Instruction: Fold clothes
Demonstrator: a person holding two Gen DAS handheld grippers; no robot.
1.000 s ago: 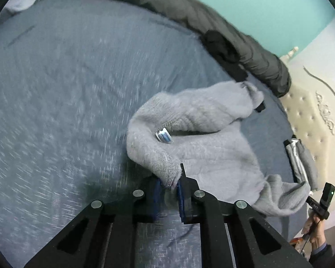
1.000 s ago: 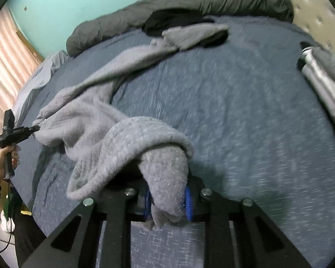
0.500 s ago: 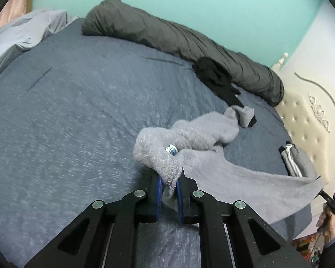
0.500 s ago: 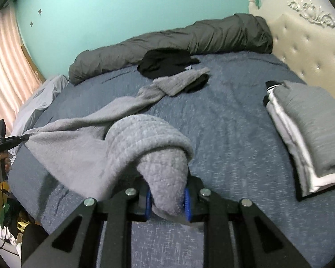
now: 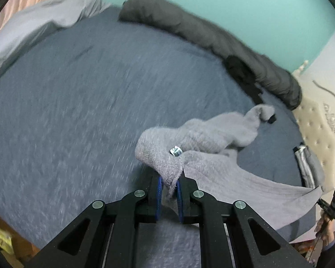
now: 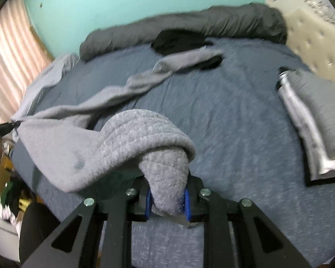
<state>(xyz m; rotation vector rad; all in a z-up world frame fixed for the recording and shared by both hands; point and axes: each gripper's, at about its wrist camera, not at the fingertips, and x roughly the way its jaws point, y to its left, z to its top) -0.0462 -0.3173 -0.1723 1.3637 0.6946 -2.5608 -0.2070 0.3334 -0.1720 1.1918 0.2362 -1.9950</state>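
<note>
Soft, even room light, rather dim, with no glare. Both views are smeared by motion blur, worst across the blue bed cover (image 5: 78, 122) and the curtain (image 6: 11, 51). The fisheye bends everything toward dark, rounded corners.

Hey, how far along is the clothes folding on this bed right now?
Done: a folded stack sits by the headboard. In hand: left tongs and right tongs both grip the grey sweater, unfolded. Left: folding it, then the black garment.
</note>
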